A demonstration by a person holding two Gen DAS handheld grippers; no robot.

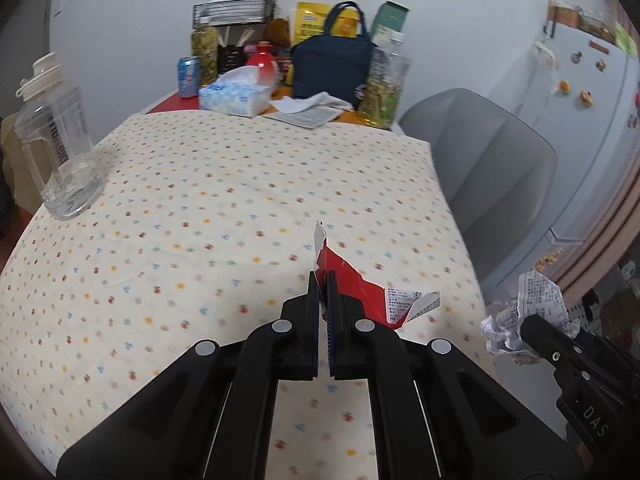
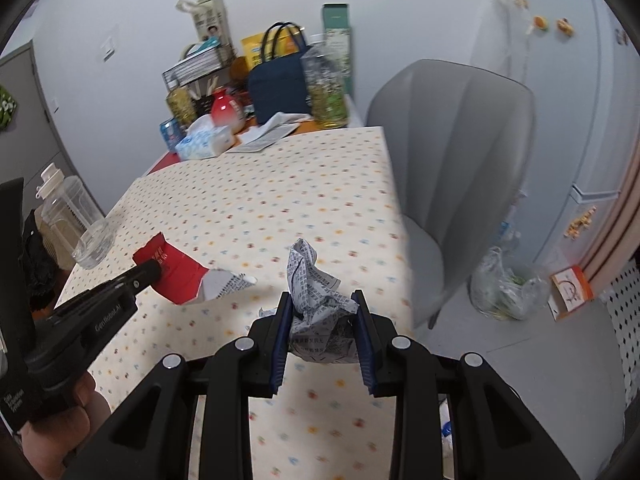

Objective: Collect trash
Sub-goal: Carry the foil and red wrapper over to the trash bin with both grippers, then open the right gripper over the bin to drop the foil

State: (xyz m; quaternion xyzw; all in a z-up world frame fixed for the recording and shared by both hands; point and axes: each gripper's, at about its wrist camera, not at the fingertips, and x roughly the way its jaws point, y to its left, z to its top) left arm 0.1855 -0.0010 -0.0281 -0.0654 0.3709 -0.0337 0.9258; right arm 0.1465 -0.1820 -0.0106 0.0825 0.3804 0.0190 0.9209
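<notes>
Holding both scraps, neither yet binned.

The left gripper was clamped on the torn red wrapper above the desk; the right gripper pinched the crumpled printed paper near the desk's edge. Farther off, a plastic bag on the floor looked like the likely drop-off.

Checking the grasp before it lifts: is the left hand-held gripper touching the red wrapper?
Touching. The left wrist view shows the left hand-held gripper closed on the red wrapper, pinched between its fingers.
</notes>
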